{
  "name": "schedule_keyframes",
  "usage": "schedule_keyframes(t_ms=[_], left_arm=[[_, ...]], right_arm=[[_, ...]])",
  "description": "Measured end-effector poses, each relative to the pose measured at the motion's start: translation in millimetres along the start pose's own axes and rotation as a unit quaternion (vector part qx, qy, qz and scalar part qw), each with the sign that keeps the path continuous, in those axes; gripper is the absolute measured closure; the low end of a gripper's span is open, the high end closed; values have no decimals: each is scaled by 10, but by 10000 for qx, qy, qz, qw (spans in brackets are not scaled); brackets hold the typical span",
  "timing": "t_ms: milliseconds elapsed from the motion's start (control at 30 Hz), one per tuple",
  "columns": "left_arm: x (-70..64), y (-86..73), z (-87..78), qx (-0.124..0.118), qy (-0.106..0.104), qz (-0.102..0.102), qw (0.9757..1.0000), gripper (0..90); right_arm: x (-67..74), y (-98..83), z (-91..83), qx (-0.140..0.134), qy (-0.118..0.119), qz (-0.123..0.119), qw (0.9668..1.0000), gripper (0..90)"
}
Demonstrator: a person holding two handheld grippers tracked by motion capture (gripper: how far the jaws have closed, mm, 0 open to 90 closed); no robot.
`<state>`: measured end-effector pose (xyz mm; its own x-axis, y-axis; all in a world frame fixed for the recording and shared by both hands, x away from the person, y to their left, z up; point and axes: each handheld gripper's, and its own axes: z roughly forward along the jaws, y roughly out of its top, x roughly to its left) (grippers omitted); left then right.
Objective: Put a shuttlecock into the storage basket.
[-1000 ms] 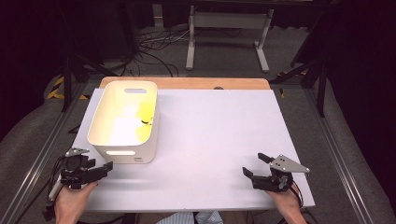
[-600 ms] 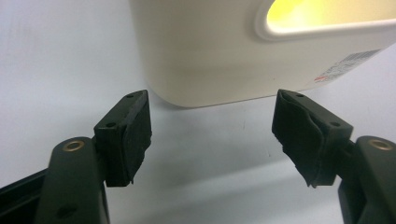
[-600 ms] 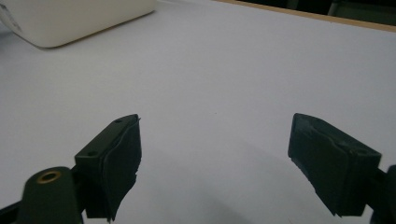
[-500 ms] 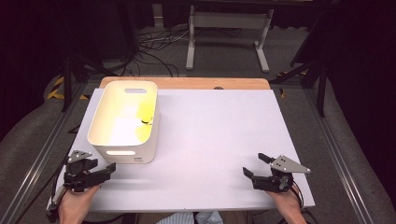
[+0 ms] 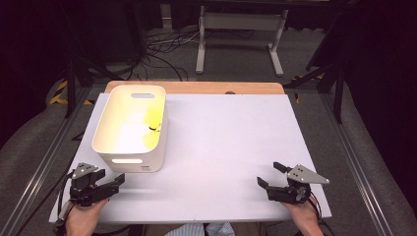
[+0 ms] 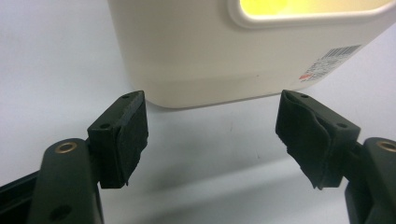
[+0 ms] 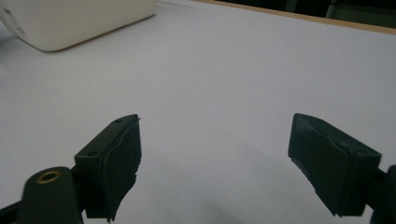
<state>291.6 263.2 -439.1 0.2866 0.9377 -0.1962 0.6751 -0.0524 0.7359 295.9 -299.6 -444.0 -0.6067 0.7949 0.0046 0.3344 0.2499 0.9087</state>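
White bin (image 5: 129, 129) holds yellow item (image 5: 153, 119), seems placed; left gripper (image 5: 114, 183) jaws just been opening, empty, near bin; right gripper (image 5: 269, 175) spread, empty; little left

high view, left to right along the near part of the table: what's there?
left gripper → white bin → bare white table top → right gripper

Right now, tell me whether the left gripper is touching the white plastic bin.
Apart. In the left gripper view, bare table shows between the left gripper and the white plastic bin; its open jaws hold nothing.
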Motion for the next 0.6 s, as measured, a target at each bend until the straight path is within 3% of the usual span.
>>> schedule_keyframes(t_ms=[167,367,600], left_arm=[[23,-67,-3,-266,-109,-118,9995,246],[27,-101,-29,-525,-68,-27,9986,245],[29,-117,3,-516,-96,6,9986,240]], right_arm=[[-12,-7,-18,-2,-13,35,10000,176],[-15,-14,-47,-17,-38,85,10000,176],[-18,-24,-63,7,-26,119,9999,174]])
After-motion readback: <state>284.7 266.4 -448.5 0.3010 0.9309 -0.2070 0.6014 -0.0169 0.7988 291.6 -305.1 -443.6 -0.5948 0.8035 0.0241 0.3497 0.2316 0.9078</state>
